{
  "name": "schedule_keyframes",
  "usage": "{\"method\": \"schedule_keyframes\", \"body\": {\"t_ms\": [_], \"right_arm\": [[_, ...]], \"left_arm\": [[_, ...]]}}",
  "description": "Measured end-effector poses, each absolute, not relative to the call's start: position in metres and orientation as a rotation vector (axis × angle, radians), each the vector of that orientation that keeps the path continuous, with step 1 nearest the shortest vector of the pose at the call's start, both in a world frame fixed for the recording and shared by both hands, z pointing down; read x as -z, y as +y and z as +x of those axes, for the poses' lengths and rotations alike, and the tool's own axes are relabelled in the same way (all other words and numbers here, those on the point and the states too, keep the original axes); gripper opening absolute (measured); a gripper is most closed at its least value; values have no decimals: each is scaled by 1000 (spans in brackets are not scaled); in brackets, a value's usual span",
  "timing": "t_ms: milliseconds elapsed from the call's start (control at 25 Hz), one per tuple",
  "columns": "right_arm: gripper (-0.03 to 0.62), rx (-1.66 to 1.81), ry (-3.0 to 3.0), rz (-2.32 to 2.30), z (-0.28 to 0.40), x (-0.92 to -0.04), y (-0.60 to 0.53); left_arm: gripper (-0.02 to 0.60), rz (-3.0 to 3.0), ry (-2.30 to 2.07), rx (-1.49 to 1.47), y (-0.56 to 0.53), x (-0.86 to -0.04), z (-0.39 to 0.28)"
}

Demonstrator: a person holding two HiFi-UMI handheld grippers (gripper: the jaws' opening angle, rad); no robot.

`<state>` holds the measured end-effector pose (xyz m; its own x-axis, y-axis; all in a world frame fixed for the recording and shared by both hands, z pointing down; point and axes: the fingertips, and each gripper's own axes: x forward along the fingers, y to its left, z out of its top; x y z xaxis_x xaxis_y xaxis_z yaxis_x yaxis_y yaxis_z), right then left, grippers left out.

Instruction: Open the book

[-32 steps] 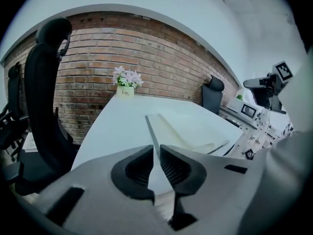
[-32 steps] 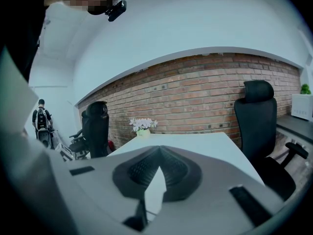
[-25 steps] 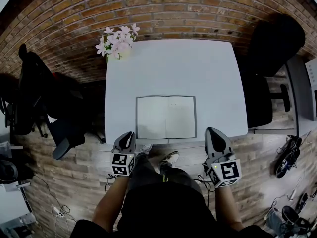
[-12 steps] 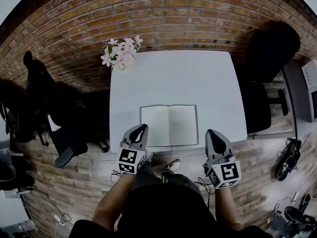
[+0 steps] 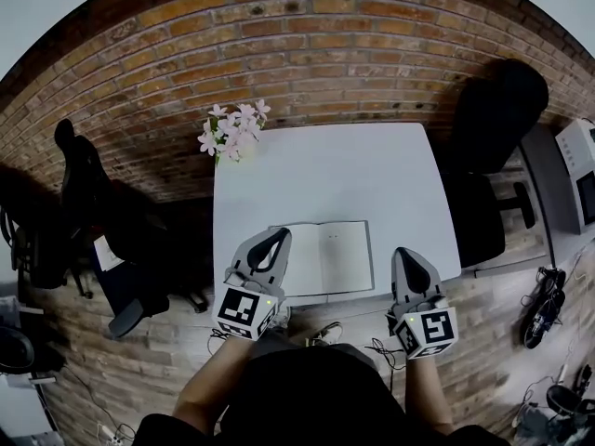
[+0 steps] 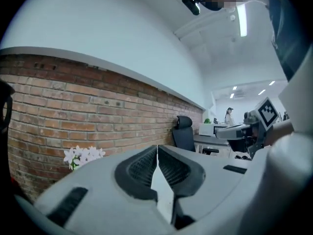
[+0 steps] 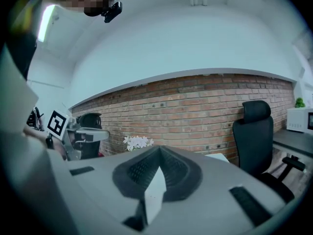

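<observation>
A book (image 5: 327,256) lies open on the white table (image 5: 325,170), near its front edge, with both pale pages showing. My left gripper (image 5: 277,240) is raised over the book's left side, its jaws shut with nothing between them. My right gripper (image 5: 405,256) hangs at the table's front edge, just right of the book, also shut and empty. In the left gripper view the left gripper (image 6: 157,148) points almost level at the brick wall. The right gripper (image 7: 158,151) does the same in the right gripper view. Neither gripper view shows the book.
A vase of pale pink flowers (image 5: 234,128) stands at the table's back left corner. A black office chair (image 5: 497,110) is to the right, another black chair (image 5: 88,193) to the left. A brick wall (image 5: 307,35) runs behind. Cables (image 5: 544,295) lie on the floor.
Both grippers have risen, the left one much more, and it now overlaps the book's left page. The head view has tilted up. The book lies open as before.
</observation>
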<state>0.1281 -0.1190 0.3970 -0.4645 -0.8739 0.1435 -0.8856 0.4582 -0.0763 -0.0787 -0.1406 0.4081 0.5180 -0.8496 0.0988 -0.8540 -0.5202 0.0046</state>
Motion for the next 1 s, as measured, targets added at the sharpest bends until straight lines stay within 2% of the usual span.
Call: {"method": "schedule_keyframes", "body": {"t_ms": [440,1000], "right_arm": [[12,-127,-2585,1712,151,-355,-120],[12,-70,-2546,1852,181,-328,-115]], "left_arm": [[31,2870,-1571,91,-116,-299,-89],[31,2882,-1698,162,-90,-265,-121]]}}
